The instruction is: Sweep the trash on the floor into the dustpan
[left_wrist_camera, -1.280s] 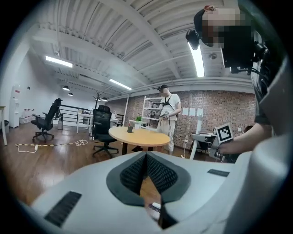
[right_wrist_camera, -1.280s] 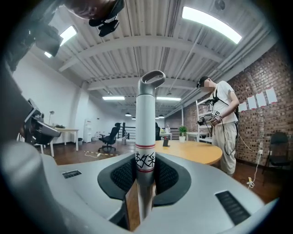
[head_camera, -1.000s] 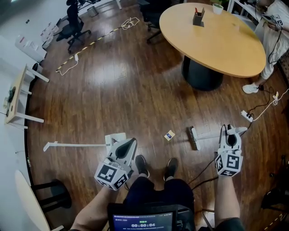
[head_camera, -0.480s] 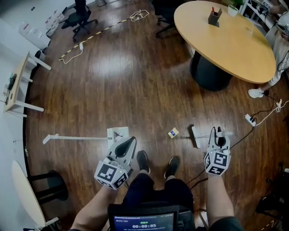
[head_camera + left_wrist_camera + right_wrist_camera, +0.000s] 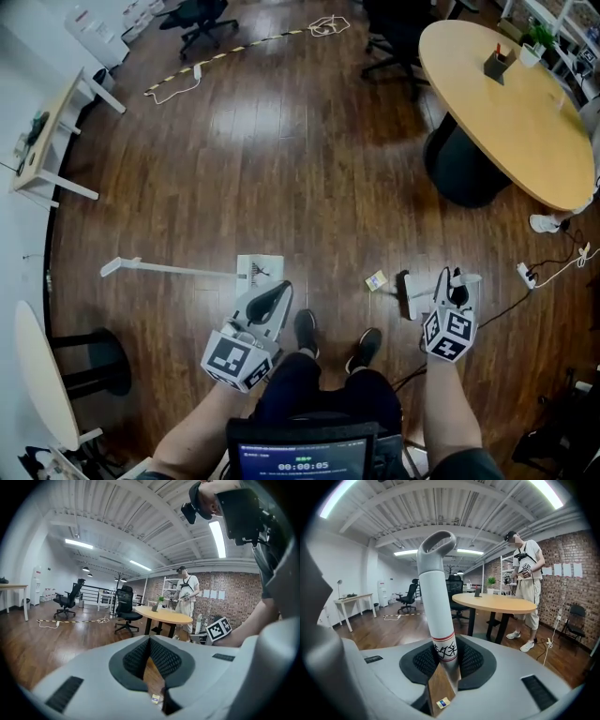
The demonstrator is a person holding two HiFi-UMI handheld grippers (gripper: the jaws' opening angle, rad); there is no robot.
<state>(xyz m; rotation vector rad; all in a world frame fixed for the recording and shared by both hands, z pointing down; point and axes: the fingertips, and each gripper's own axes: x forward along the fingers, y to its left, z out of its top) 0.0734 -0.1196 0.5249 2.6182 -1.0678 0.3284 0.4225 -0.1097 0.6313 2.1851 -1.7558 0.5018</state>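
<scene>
Gripping the broom by its white handle with clenched fingers, the right gripper stands the brush on the wood floor, just beside the trash. The trash is a small flat card. It lies between the brush and the dustpan, nearer the brush, with the person's shoes just behind that line.

The left gripper hovers by the dustpan, its fingers pressed together on nothing. The pan sits loose on the boards with its long handle stretched flat to the left.

The loose pan looks like the chief risk. With nothing bracing it, a firm stroke could shove it back or turn it aside, so the card would end up against the lip or past it instead of inside. A thin card on glossy wood may also skid wide of the bristles, slip under them, or slide beneath the pan's edge. Which way the pan's mouth faces is hard to make out from above. If it does not face the trash, the sweep will miss.

The fingers hold a smooth round handle, so a sideways push at the brush could twist it in the grip. A cable trails close on the right, where a backswing or a step might snag it.
</scene>
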